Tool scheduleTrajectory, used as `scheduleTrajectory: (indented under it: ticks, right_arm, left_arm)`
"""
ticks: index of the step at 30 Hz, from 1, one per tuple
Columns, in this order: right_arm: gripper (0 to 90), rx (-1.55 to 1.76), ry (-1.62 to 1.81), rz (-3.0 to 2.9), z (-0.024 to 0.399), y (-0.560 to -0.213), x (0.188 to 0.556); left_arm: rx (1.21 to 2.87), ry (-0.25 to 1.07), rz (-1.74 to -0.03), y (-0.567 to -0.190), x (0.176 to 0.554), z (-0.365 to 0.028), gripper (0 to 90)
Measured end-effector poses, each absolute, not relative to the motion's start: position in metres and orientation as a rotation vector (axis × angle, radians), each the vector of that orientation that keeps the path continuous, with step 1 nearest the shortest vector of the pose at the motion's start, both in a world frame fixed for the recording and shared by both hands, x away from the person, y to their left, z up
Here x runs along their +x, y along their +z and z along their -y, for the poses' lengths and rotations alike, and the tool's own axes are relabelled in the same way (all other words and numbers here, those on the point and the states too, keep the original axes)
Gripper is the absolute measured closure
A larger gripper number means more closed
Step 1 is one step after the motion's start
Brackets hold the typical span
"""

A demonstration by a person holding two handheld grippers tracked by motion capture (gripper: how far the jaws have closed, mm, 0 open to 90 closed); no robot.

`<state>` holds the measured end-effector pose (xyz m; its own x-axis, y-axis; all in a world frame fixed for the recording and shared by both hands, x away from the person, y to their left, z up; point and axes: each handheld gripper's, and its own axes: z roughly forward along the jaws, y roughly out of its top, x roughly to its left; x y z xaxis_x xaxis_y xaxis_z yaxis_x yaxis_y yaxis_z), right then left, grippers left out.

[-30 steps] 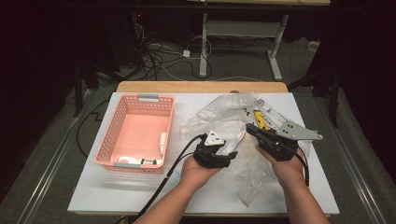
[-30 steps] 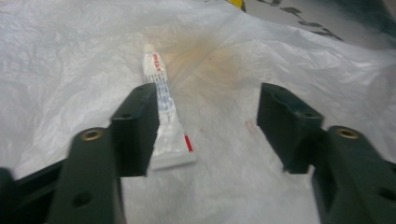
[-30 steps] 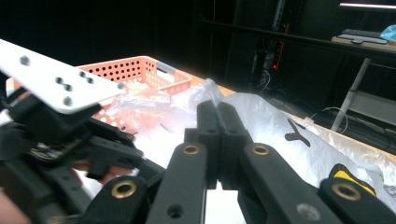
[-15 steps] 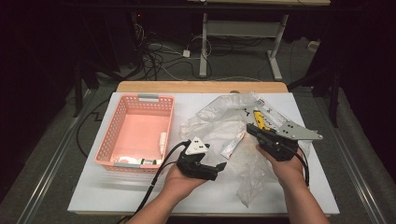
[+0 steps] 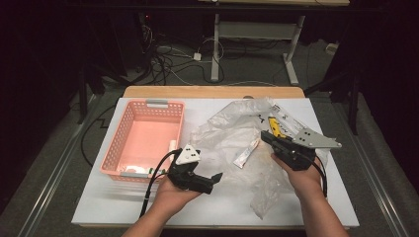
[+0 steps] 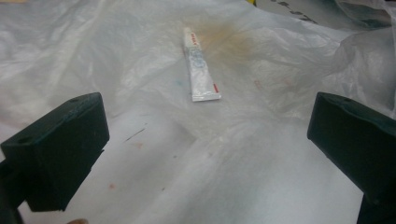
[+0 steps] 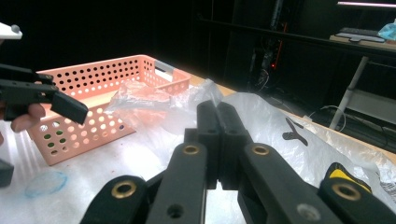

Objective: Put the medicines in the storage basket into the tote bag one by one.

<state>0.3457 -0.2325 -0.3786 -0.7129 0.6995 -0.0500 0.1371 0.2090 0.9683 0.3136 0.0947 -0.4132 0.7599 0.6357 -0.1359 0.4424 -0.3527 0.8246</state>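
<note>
Two claws: left claw [image 5: 213,178] level, jaws just spread, empty; right claw [image 5: 267,138] clenched.

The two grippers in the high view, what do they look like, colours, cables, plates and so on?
Both are black handheld tools. The left claw carries a white three-cornered plate and trails a black cable toward the table edge. The right claw bears a grey three-cornered plate with small holes; brass-coloured rivets show on its linkage. No sleeves show on the forearms.
</note>
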Motion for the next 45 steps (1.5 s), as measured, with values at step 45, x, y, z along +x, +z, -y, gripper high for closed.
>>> scheduleTrajectory:
  ticks: [45]
  right_arm:
    - [90.0, 0.773, 1.534, -1.997, 0.235, -0.377, 0.346]
  left_arm:
    - [1.915, 0.445, -1.155, -0.408, 0.333, -0.221, 0.0]
